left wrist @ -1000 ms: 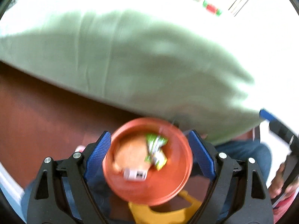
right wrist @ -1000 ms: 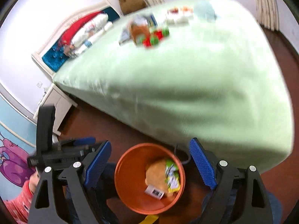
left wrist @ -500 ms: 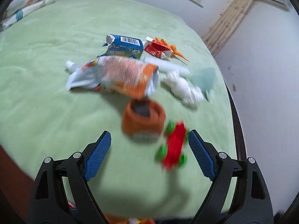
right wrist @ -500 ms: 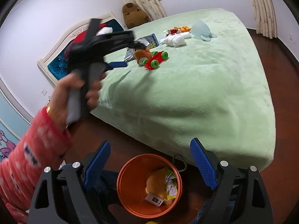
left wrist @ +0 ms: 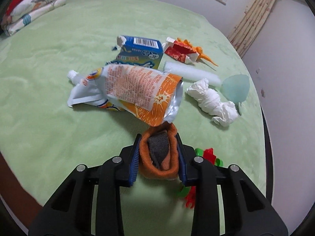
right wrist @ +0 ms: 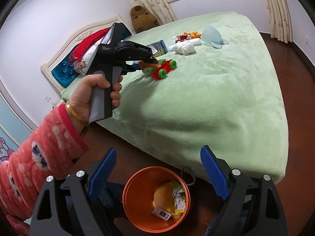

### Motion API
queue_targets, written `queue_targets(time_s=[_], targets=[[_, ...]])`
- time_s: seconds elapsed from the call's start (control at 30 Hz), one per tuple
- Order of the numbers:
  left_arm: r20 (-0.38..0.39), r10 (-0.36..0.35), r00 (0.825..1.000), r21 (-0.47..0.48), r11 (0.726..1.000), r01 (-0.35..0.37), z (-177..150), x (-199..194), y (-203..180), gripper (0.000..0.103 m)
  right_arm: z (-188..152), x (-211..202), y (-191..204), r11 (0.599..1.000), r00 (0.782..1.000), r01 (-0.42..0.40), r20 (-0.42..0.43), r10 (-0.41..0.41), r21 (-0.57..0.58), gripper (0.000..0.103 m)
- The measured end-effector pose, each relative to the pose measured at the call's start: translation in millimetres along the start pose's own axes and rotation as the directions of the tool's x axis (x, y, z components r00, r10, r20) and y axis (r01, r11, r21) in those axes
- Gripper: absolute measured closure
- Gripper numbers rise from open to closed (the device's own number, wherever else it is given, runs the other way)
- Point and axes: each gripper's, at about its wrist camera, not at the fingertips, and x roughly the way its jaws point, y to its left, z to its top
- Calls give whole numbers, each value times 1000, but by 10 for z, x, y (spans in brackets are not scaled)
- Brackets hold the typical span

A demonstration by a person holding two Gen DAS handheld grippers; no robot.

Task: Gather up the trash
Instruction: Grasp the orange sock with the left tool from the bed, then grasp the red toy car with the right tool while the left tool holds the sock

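Note:
My left gripper (left wrist: 158, 157) is shut on a rolled orange and grey sock (left wrist: 159, 155) on the green bed (left wrist: 59, 127); it also shows in the right wrist view (right wrist: 145, 62). Just beyond lie an orange juice pouch (left wrist: 135, 92), a blue carton (left wrist: 139, 51), a red wrapper (left wrist: 181, 52) and crumpled white tissue (left wrist: 212, 102). My right gripper (right wrist: 157, 175) is open and empty above the orange trash bin (right wrist: 137, 212) on the floor, which holds wrappers.
A red toy car with green wheels (right wrist: 163, 68) lies beside the sock. A pale blue whale toy (right wrist: 213, 37) and a white foam strip (left wrist: 193, 73) lie further on. Pillows (left wrist: 29, 9) are at the headboard. Dark wood floor (right wrist: 295, 78) surrounds the bed.
My left gripper swung up from over the bin to the bed, reached the sock and closed on it. My right gripper stayed open over the bin.

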Motion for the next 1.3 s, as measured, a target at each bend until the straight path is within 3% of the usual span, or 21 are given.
queue_targets(time_s=[0.37,0.6,0.77,0.9,1.13,1.2,1.27,1.3], targets=[[139,7,990,90,996,-20,-370,-996,56,72,153,-17,131,1000,999,13,30,-12,-18,18],[222,63,973,127,988,-92,-823,-1648,183,72,544,132,307,998,995,48,86,-43,-50,18],[244,95,965,113,986,-126,-1111,-1890,320,72,902,441,431,987,983,140,131,-129,-78,18],[245,103,964,90,988,-129,-1228,-1954,426,72,1243,901,469,974,971,219,113,-212,-60,18],[232,112,966,49,991,-126,-1364,-1999,633,72,1572,1601,324,930,930,368,2,-368,6,19],[230,116,966,43,991,-129,-1369,-1991,670,72,1602,1738,286,923,923,385,-31,-384,14,29],[227,118,967,40,991,-130,-1384,-1987,694,72,1598,1826,241,914,913,404,-64,-403,15,54],[226,117,967,38,991,-129,-1388,-1986,706,72,1586,1847,229,914,912,406,-67,-404,17,59]])
